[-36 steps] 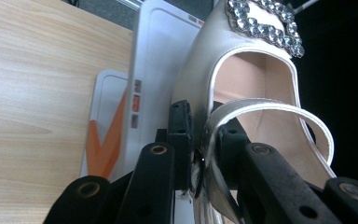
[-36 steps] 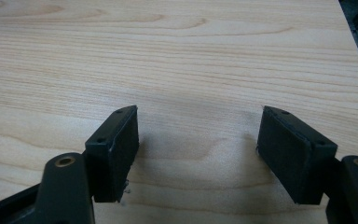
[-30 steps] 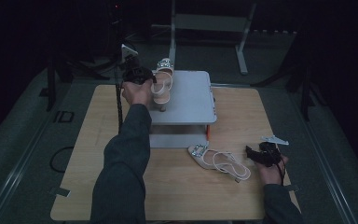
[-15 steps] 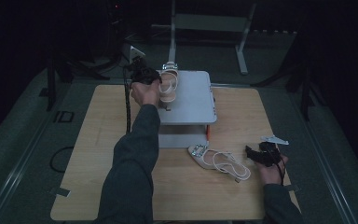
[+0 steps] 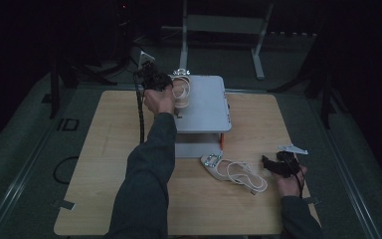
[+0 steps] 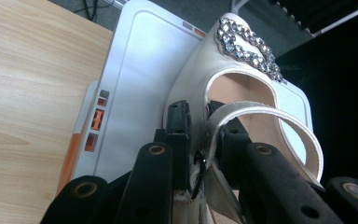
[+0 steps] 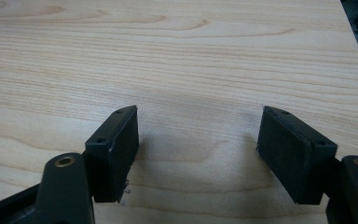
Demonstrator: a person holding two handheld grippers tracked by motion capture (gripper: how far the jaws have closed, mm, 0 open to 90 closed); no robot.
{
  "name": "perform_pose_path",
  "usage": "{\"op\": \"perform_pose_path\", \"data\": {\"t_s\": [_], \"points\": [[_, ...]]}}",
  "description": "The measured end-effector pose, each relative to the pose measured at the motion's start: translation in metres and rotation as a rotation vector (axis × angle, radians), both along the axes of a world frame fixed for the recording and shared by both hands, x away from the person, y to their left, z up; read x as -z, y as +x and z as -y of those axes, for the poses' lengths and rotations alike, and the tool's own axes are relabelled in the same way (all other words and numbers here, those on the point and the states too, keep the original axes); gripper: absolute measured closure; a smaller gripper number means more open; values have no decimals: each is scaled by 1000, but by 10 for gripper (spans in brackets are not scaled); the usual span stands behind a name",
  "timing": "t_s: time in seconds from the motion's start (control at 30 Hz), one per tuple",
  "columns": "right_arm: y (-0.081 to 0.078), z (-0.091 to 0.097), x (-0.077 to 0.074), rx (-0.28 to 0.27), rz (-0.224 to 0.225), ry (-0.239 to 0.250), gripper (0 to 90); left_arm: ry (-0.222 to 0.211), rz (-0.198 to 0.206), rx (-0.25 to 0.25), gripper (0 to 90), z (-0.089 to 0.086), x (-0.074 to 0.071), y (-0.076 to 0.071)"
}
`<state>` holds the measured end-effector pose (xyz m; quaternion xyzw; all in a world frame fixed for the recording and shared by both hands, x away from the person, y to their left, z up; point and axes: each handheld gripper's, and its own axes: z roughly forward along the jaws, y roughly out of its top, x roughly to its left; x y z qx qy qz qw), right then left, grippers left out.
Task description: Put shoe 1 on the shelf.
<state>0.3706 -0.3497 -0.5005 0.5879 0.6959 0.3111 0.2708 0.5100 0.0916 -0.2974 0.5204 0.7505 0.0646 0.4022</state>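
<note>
- The left gripper (image 5: 165,83) is clamped on the side of one cream sandal (image 5: 180,88), at the back-left corner of the grey raised stand (image 5: 206,107). In the left gripper view the jaws pinch the sandal's wall beside its ankle strap.
- That sandal's long axis runs away from the person, jewelled toe (image 6: 248,45) towards the stand's far edge; judging from this, setting it down calls for lowering it onto the stand's top, directly under the gripper.
- The second sandal (image 5: 235,171) lies flat on the wooden table (image 5: 114,149) in front of the stand, its long axis slanting, toe end towards the stand, heel towards the right hand.
- The right gripper (image 5: 271,163) rests just right of that sandal, jaws wide apart, with bare wood between them; it is far the nearer hand for this shoe.
- Count: two sandals, one stand, two grippers, one held item.
</note>
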Motion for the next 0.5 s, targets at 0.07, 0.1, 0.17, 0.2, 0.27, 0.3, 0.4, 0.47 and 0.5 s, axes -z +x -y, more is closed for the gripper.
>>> {"op": "perform_pose_path", "data": {"t_s": [0.07, 0.1, 0.17, 0.2, 0.27, 0.3, 0.4, 0.47, 0.5], "points": [[0, 0, 0, 0, 0, 0, 291, 7, 5, 1, 792, 0, 0, -1], [0, 0, 0, 0, 0, 0, 291, 6, 8, -10, 793, 0, 0, -1], [0, 0, 0, -1, 0, -1, 291, 10, 9, 9, 783, 0, 1, 0], [0, 0, 0, -1, 0, -1, 291, 2, 17, 10, 768, -2, 1, -1], [0, 0, 0, -1, 1, -1, 291, -12, 37, 34, 723, -3, 3, -1], [0, 0, 0, -1, 1, 0, 291, -24, 50, 43, 675, -3, 3, -2], [0, 0, 0, -1, 1, 0, 291, -37, 61, 79, 562, -4, 4, -2], [0, 0, 0, -1, 1, 0, 291, -55, 68, 102, 488, -5, 4, -2], [0, 0, 0, -1, 1, 0, 291, -48, 72, 111, 481, -5, 3, -2]]}}
